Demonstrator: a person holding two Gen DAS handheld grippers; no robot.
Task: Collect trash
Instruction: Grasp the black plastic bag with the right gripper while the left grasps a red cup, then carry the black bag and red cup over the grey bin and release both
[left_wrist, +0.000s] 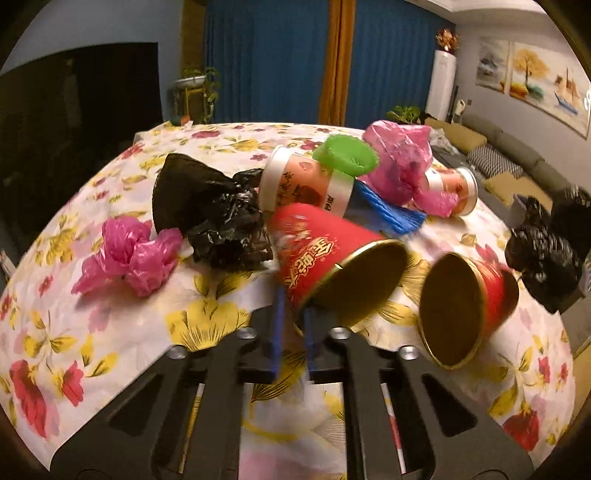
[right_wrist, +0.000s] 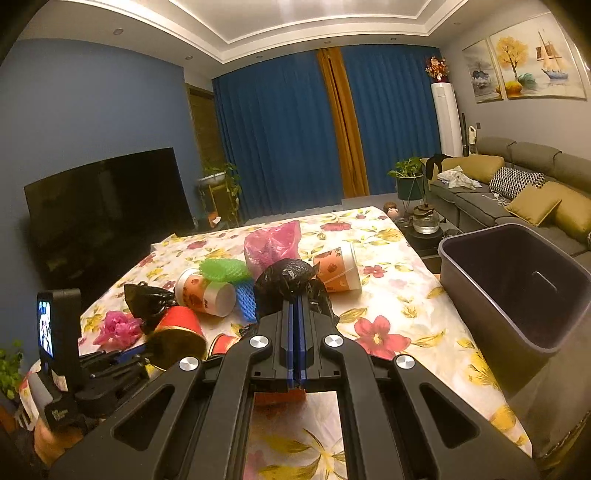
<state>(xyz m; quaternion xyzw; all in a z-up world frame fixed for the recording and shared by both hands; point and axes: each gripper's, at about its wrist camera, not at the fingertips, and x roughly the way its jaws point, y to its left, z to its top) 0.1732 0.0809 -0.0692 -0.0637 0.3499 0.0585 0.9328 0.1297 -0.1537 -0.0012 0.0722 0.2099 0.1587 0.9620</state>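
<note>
My left gripper (left_wrist: 293, 314) is shut on the rim of a red paper cup (left_wrist: 325, 266) with gold lining, held tilted above the floral tablecloth (left_wrist: 110, 332). A second red cup (left_wrist: 469, 306) lies on its side to the right. My right gripper (right_wrist: 297, 306) is shut on a crumpled black plastic bag (right_wrist: 291, 280), which also shows at the right of the left wrist view (left_wrist: 543, 258). Pink bags (left_wrist: 125, 254), another black bag (left_wrist: 214, 214), white-orange cups (left_wrist: 303, 181), a green net (left_wrist: 347, 155) and a blue net (left_wrist: 388, 210) lie on the table.
A dark grey bin (right_wrist: 517, 284) stands at the table's right edge. A sofa (right_wrist: 517, 184) is beyond it, a TV (right_wrist: 103, 206) at the left, blue curtains at the back. The left gripper (right_wrist: 118, 365) shows at the lower left of the right wrist view.
</note>
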